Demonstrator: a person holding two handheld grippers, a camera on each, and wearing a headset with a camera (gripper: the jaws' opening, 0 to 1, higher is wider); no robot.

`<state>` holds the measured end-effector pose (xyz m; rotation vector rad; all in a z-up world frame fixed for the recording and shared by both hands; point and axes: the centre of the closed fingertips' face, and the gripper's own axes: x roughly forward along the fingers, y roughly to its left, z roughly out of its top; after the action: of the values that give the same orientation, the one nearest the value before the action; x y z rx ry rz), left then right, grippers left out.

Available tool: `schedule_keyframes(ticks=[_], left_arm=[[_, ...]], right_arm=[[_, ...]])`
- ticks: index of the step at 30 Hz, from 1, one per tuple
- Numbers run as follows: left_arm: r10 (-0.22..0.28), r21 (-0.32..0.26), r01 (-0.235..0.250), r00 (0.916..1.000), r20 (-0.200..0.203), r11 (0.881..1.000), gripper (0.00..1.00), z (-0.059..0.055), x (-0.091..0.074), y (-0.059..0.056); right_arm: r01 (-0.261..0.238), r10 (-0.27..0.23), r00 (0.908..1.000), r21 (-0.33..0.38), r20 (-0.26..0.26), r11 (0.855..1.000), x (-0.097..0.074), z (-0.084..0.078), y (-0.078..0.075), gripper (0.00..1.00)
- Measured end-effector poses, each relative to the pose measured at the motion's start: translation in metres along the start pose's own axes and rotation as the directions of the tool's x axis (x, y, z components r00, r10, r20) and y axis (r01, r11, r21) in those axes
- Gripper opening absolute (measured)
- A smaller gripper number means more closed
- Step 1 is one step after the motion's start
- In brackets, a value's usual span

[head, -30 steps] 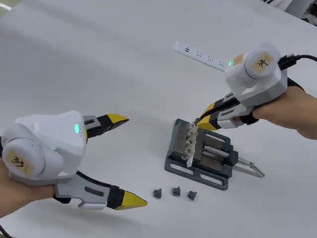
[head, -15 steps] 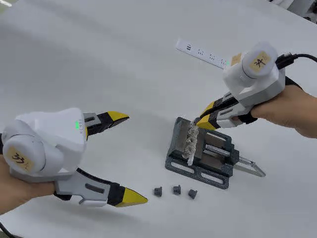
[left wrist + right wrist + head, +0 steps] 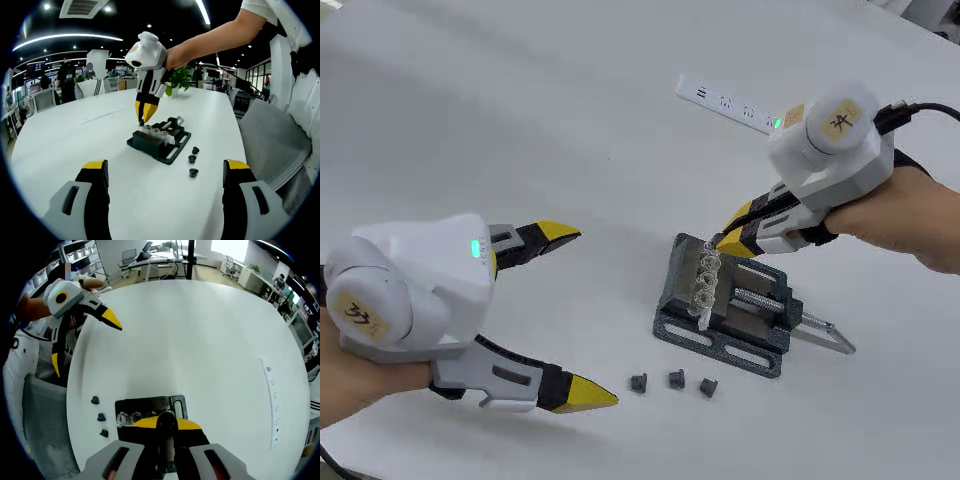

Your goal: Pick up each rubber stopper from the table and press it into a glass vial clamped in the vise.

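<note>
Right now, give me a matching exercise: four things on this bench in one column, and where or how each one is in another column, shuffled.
1 left gripper
2 right gripper
3 loose stoppers
4 power strip

A beside the vise
B jaws wide apart
C far side of the table
D closed on a dark stopper above the vials

Pairs: 1-B, 2-D, 3-A, 4-C

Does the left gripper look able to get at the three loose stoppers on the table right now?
Probably yes. The left gripper is open, only bare table lies between it and the three stoppers, and the right gripper is off over the vise.
</note>
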<state>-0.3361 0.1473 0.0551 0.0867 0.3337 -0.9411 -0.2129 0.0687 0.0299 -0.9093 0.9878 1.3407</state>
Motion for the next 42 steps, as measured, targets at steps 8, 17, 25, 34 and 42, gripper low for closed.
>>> schedule_keyframes(ticks=[8, 17, 25, 34, 42], left_arm=[[0.000, -0.003, 0.000, 1.0000, 0.004, 1.000, 0.94, 0.0000, 0.0010, 0.0003], [0.002, -0.004, -0.002, 1.0000, 0.006, 1.000, 0.94, -0.0007, 0.0014, 0.0016], [0.001, -0.004, -0.001, 1.0000, 0.009, 1.000, 0.94, -0.0008, 0.0014, 0.0009], [0.000, -0.003, 0.000, 0.9999, 0.011, 1.000, 0.94, 0.0001, 0.0007, 0.0013], [0.000, -0.003, 0.000, 1.0000, 0.007, 1.000, 0.94, -0.0018, -0.0001, 0.0009]], right_arm=[[0.001, -0.001, 1.0000, 0.024, -0.001, 1.000, 0.0005, -0.0007, 0.0002, 0.06], [0.005, -0.004, 0.9998, 0.039, -0.018, 0.999, 0.0014, -0.0008, 0.0005, 0.05], [0.003, -0.001, 0.9983, 0.036, -0.059, 0.999, 0.0031, 0.0004, 0.0010, 0.05], [-0.017, 0.022, 0.9947, 0.057, -0.101, 0.998, 0.0041, 0.0002, -0.0020, 0.05], [-0.027, 0.034, 0.9933, 0.065, -0.110, 0.998, 0.0024, -0.0002, 0.0038, 0.05]])
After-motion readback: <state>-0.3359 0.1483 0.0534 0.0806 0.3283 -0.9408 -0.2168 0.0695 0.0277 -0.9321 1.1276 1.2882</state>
